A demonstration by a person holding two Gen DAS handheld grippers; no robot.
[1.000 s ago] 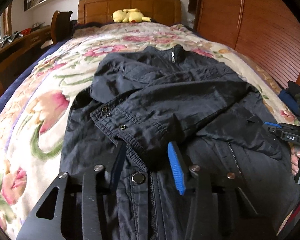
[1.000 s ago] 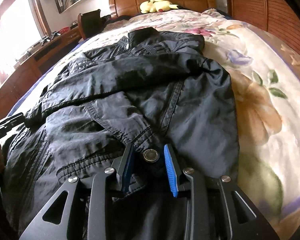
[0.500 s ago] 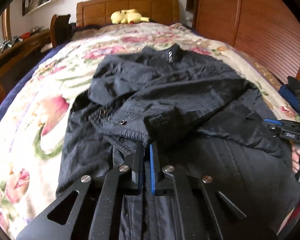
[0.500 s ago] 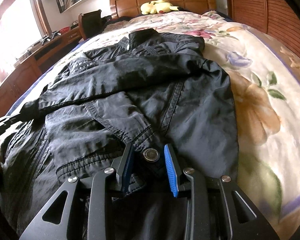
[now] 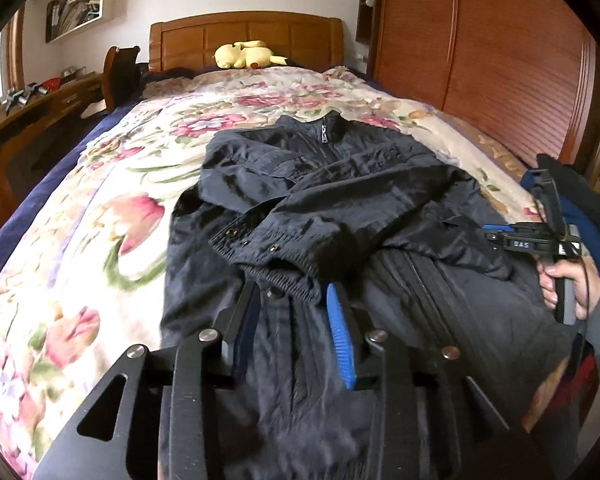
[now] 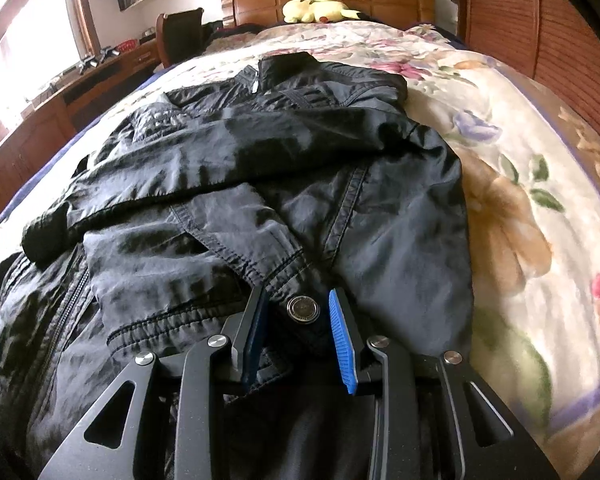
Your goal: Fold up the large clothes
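Left claw released after the sleeve fold; jacket centred on the bed.

Your left gripper [image 5: 292,304] was clenched on the ribbed cuff half a second ago and now stands open, its jaws apart just short of that cuff [image 5: 276,264], so the sleeve of the dark navy nylow zip jacket [image 5: 340,208] stays laid across the chest toward 9 o'clock. I judge the sleeve folds done and the hem fold next. Your right gripper [image 6: 300,316] has not moved: jaws apart around the metal snap button [image 6: 302,307] at the hem, touching cloth but not pinching it. The jacket lies collar toward 12 o'clock on the floral quilt [image 5: 100,220]. The hem nearest you is hidden under both grippers, and the left view is blurred at its edges.
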